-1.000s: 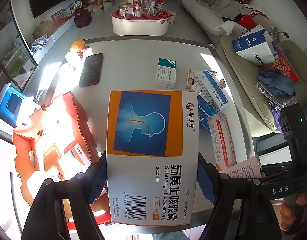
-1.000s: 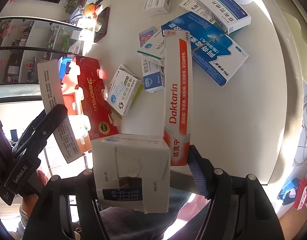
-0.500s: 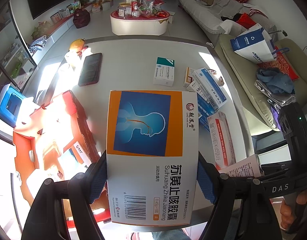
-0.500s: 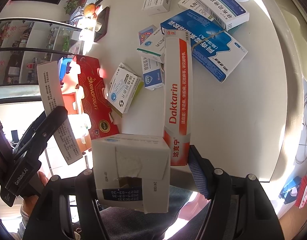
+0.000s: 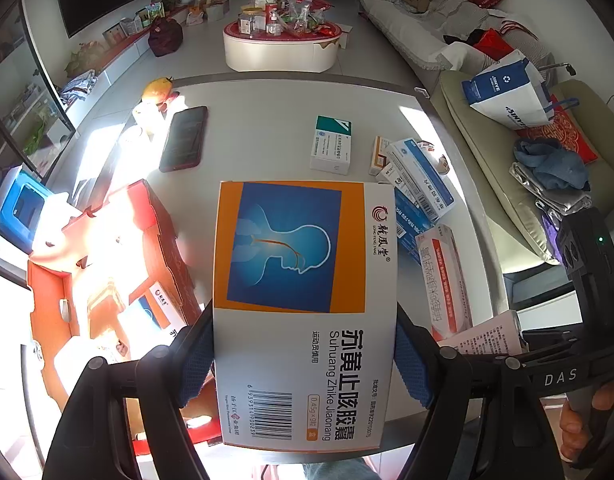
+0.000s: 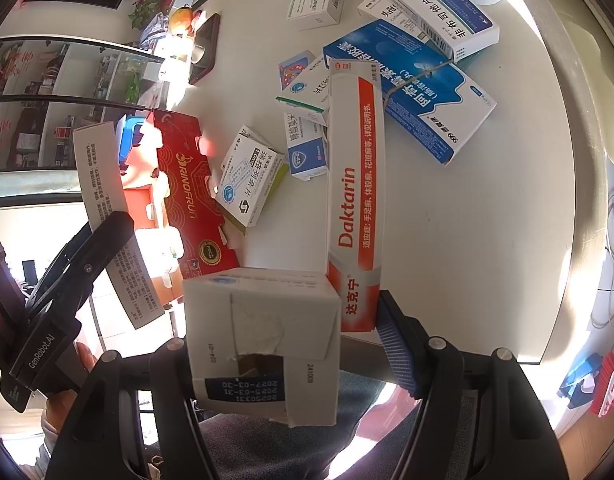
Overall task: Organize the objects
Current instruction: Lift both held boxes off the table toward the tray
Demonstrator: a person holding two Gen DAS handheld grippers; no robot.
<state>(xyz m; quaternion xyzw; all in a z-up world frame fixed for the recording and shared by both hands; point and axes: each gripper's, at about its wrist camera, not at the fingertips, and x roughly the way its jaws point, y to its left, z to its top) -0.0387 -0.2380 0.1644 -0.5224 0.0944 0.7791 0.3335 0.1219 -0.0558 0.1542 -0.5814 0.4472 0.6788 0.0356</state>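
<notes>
- The left gripper (image 5: 305, 354), jaws clamped on the orange-and-white medicine box (image 5: 303, 308), holds it above the table (image 5: 259, 120), beside the open red carton (image 5: 107, 264).
- The right gripper (image 6: 285, 344) holds a white box (image 6: 263, 340); its right pad stands clear, so the clamp cannot be told.
- Judgement: lower each box level into the carton before releasing.

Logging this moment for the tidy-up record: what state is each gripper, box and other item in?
left gripper: shut on the orange-and-white medicine box.
right gripper: holding the white carton together with the Daktarin box.
white carton: end flap torn open.
red fruit box: open, some boxes inside.
phone: screen dark, flat on table.
</notes>
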